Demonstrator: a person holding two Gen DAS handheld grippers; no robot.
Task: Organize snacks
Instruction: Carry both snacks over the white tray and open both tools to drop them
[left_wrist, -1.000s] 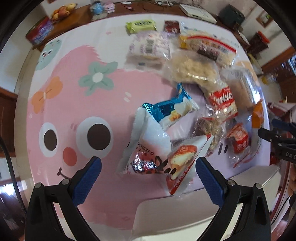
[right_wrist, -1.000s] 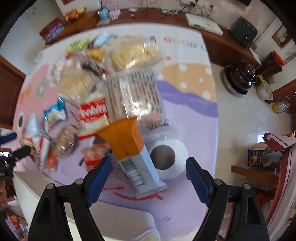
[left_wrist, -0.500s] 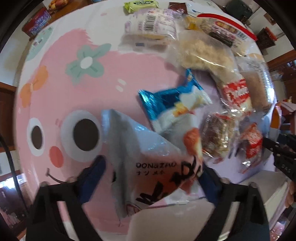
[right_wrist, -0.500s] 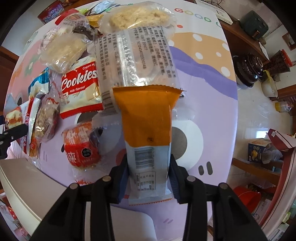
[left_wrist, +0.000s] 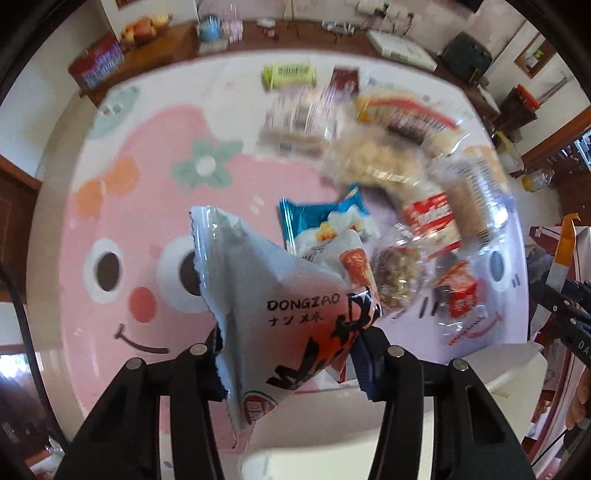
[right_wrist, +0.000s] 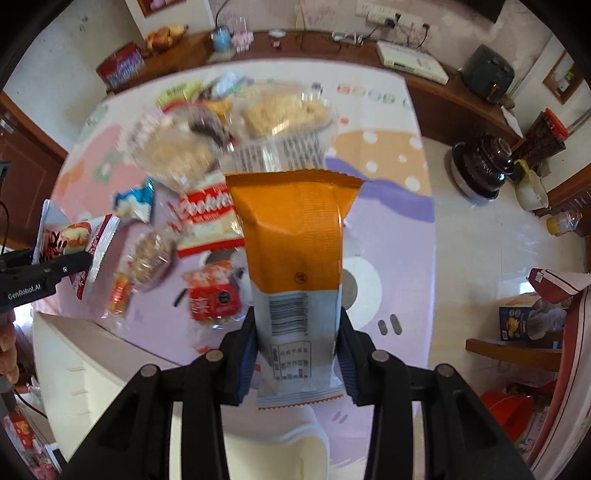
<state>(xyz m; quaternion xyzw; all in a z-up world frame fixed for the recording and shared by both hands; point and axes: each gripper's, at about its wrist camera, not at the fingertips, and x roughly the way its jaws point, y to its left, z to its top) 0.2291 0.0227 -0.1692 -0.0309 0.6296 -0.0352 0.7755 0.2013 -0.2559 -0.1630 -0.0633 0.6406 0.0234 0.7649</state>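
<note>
My left gripper is shut on a white snack packet marked DONGZAO together with a red-and-white cake packet, held above the cartoon mat. My right gripper is shut on an orange-and-white snack packet, lifted off the mat. The left gripper with its packets also shows at the left of the right wrist view. A pile of snacks lies on the mat: a Cookies pack, a blue packet, a red packet and clear bags of crumbly cakes.
A white bin stands at the mat's near edge below both grippers. A green packet lies at the far side. A wooden sideboard with a fruit bowl and a red tin runs behind the mat.
Both grippers have closed on their packets and lifted them off the mat. The view has pulled back from the pile.
</note>
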